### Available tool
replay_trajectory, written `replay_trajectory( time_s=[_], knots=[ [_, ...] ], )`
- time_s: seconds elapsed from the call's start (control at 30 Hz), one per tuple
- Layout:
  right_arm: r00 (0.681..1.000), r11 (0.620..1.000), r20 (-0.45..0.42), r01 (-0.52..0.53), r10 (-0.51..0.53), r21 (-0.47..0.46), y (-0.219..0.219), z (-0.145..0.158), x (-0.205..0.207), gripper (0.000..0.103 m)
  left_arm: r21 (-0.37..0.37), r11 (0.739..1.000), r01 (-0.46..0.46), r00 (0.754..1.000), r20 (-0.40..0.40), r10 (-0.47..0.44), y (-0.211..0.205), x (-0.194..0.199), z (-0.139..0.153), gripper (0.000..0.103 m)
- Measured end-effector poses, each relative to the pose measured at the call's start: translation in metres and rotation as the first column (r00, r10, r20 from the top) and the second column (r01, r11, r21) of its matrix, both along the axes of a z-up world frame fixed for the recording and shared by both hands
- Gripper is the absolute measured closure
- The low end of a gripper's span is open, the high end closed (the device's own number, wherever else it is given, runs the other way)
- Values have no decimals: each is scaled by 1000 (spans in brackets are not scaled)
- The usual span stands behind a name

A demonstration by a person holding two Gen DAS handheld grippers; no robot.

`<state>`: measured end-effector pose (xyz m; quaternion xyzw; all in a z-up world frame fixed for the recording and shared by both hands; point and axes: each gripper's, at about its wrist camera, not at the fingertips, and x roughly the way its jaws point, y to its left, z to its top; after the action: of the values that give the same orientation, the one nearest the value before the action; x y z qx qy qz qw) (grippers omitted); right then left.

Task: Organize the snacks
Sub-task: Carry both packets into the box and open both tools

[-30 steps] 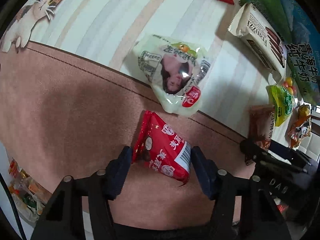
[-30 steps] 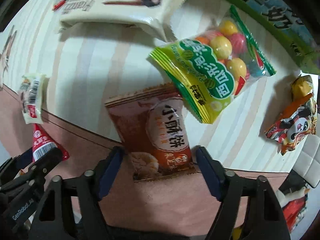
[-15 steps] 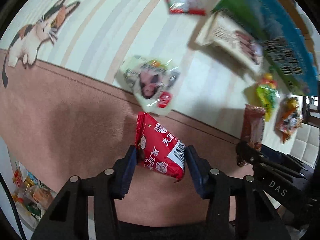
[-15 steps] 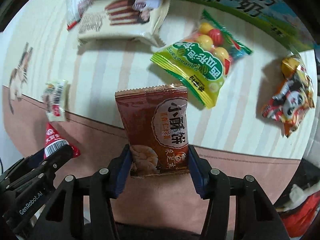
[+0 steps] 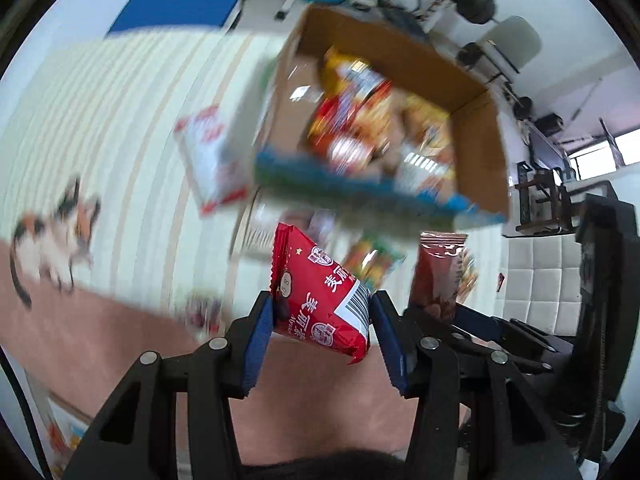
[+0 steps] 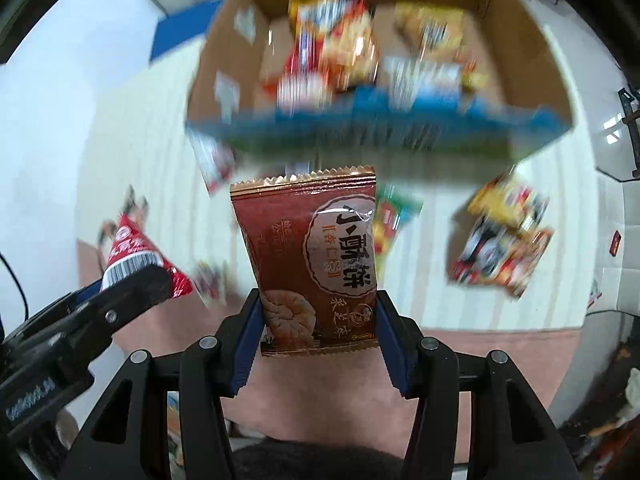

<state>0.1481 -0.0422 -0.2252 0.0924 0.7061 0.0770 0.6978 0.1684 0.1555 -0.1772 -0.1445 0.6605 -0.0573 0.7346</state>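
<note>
Red packet: you hold the red snack packet (image 5: 320, 300) by its lower end in your left gripper (image 5: 322, 320); it stands up toward 12 o'clock in the left wrist view, lifted clear of the rug.
Brown packet: the brown biscuit packet (image 6: 316, 264) sits upright in your right gripper (image 6: 318, 320), its crimped top edge pointing to 12 o'clock.
Left grip: both blue pads press the packet's sides, the jaws drawn in close around it.
Right grip: the jaws are closed on the lower third of the brown packet, with the pads (image 6: 250, 336) flat against its edges.
How they handle: both look light, soft and air-filled, with glossy film that could slide. The biscuit inside is probably brittle, so do not squeeze harder than you need.
Where to hold: your hold low on the body, across the width, looks sound; the sealed crimp would be a firmer place if one starts to slip.
Box: the open cardboard box (image 6: 520, 60) lies at 12 o'clock in both views, blurred, already holding many wrappers.
Loose snacks: a yellow and red packet (image 6: 504, 236) lies at 3 o'clock of the brown one on the striped mat (image 6: 140, 140); a white packet (image 5: 208, 160) lies at 10 o'clock of the red one.
Surroundings: the pink rug (image 5: 100, 340) is at 6 to 8 o'clock, with a cat picture (image 5: 52, 240) at 9 o'clock.
Likely step: carrying both packets to the box.
</note>
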Motion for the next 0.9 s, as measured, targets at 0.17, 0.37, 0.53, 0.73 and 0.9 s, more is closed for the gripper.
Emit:
replay_trajectory(
  time_s=[0.17,0.37,0.53,0.73,0.9],
  knots=[
    [995,998,82,50,-48,-33,-26,36,65,47,57,997,51,998,21,-52,-23,74,25,56],
    [992,986,94,97,-85,-139,-57,28,142,46,141,987,77,997,-35,-72,-32,164,12,56],
    [992,970,59,125,-115,-210,-79,-4,191,46,180,979,99,989,-123,-77,-32,214,-26,56],
    [988,953,18,153,-154,-260,-109,-43,229,46,190,975,112,972,-224,-68,-32,248,-72,56],
    [983,949,-3,177,-184,-261,-121,-64,248,46,210,970,124,964,-256,-67,-37,264,-92,53]
  ],
)
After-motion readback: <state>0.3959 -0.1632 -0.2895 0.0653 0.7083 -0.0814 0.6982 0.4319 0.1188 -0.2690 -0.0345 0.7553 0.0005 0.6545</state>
